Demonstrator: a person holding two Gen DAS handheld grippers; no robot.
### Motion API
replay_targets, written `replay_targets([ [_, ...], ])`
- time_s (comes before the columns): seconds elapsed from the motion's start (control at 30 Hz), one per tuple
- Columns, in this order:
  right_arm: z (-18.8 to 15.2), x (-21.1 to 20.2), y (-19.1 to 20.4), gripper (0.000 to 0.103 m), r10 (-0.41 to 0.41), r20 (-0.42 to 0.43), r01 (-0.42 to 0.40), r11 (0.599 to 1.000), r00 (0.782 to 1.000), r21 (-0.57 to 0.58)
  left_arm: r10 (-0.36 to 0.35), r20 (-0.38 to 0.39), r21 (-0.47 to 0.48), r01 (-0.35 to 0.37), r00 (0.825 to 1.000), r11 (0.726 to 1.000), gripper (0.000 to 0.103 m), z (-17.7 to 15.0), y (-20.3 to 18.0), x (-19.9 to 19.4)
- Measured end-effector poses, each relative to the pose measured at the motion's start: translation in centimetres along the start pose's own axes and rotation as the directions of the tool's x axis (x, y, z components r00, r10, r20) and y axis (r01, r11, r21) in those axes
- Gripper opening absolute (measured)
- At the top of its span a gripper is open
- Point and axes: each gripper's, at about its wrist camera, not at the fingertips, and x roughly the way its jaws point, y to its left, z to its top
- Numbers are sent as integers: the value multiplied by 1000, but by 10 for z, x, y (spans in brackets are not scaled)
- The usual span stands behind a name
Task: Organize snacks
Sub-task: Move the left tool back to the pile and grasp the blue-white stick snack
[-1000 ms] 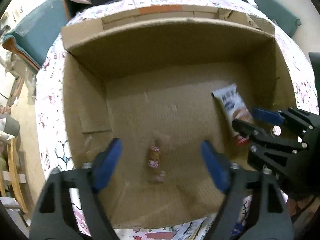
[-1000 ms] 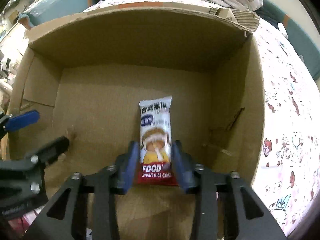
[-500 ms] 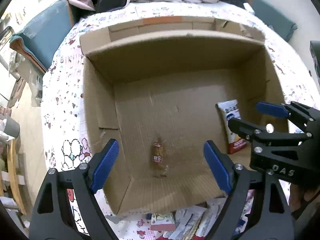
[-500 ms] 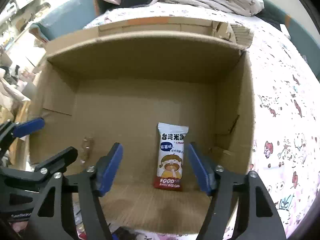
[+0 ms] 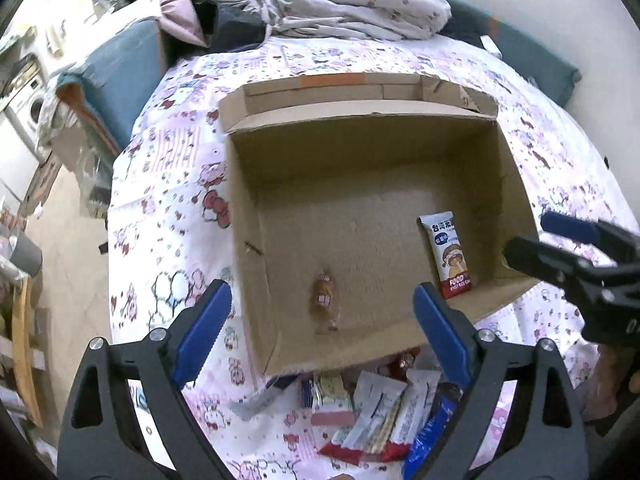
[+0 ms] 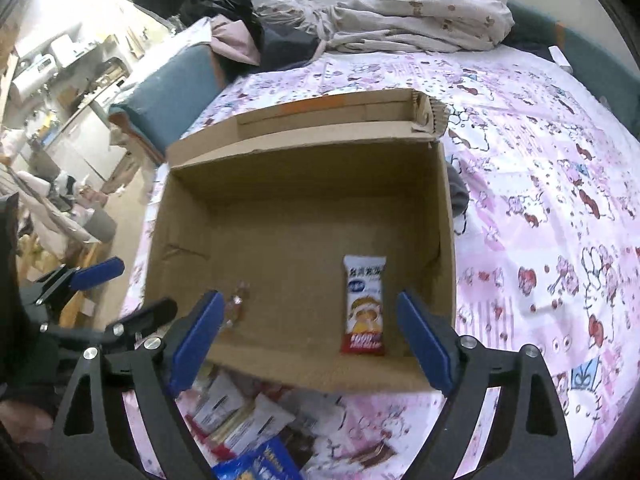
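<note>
Two snacks lie apart on floor of cardboard box (image 5: 516,184): rice cake packet (image 5: 448,256) near right wall, small brown candy (image 5: 326,300) near front. Left gripper (image 5: 320,320) and right gripper (image 6: 310,336) above front edge, jaws opening wide, nothing between. Loose snack pile (image 5: 372,412) on bedsheet (image 5: 168,200) before box.

Two snacks (image 5: 448,254) in box (image 5: 248,184) — pile (image 5: 376,412) before it

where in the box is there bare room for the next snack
The cardboard box floor is bare along the back wall and left side. Only a rice cake packet near the right wall and a small candy lie near the front. The snack pile crowds the bedspread in front.
</note>
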Motion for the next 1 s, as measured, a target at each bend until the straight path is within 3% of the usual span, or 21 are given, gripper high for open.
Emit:
replay_targets([
  [0.47,-42,-26,-18,90,24,-24,-20,985,999,172,16,-16,-116,-18,1000,993,91,-44,39,-35],
  [0.8,-76,-23,-28,90,64,-107,-30,955,992,295,22,-36,-187,-28,999,982,91,-72,47,-42],
  [1.0,-92,-16,-48,90,105,-147,-30,897,984,440,59,-71,-291,-77,996,954,91,-79,73,-33],
])
